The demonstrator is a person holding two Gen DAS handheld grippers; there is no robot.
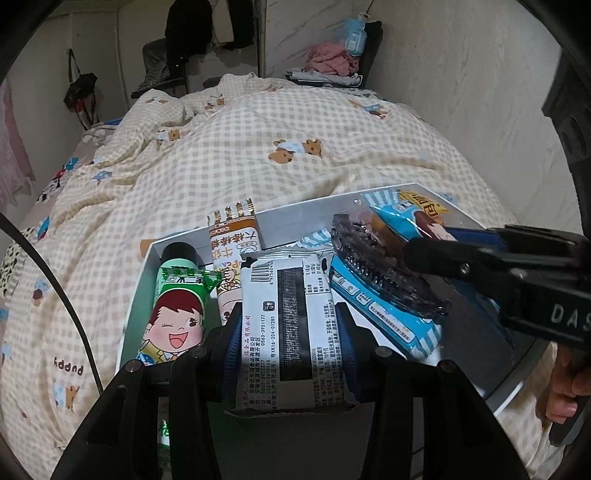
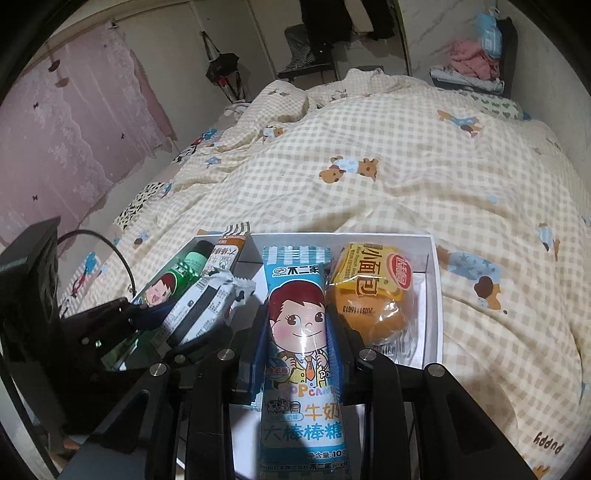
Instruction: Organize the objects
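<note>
A box (image 2: 432,258) rests on the bed cover (image 2: 406,177). Inside, left to right in the right wrist view: a lollipop packet (image 2: 166,288) against the left wall, a second packet (image 2: 225,254) behind it, a barcode packet (image 2: 207,306), a long candy packet (image 2: 299,332), and a bread bun (image 2: 369,295) at the right wall.

Bed covered by checked bear-print quilt (image 2: 388,177). Pink lace curtain (image 2: 74,147) at left wall. Pink clothing heap (image 1: 328,61) on far chair. Dark garments (image 1: 188,29) hanging behind.
</note>
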